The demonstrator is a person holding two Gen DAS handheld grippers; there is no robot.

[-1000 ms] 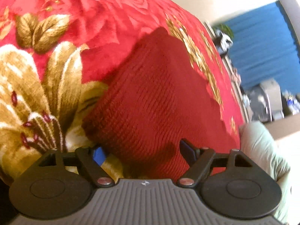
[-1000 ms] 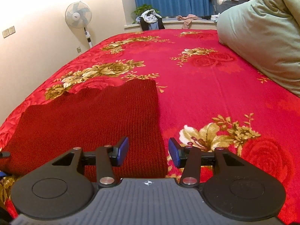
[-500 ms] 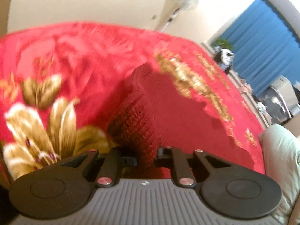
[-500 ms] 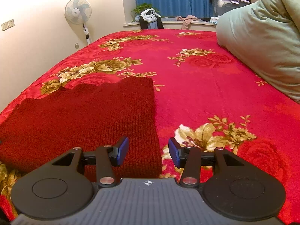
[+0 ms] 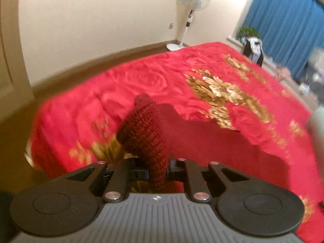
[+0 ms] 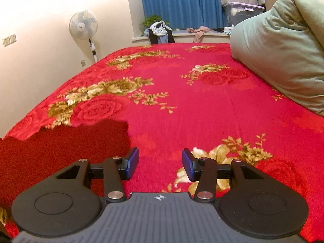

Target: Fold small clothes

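Red floral blanket (image 6: 202, 111) under everything; left gripper (image 5: 157, 169) pinched the dark red knit (image 5: 145, 133) lifted by a corner, right gripper (image 6: 160, 163) spread empty, so one-corner lifting could've bunched it crooked

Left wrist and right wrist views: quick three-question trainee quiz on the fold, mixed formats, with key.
1. True or false: the left hand-held gripper is shut on the dark red knit garment.
2. The right hand-held gripper is: A) shut on the garment, B) open with nothing between its fingers, C) gripping the green pillow.
3. Fill in: the garment lies on a red ____ blanket.

Key: 1 true; 2 B; 3 floral.
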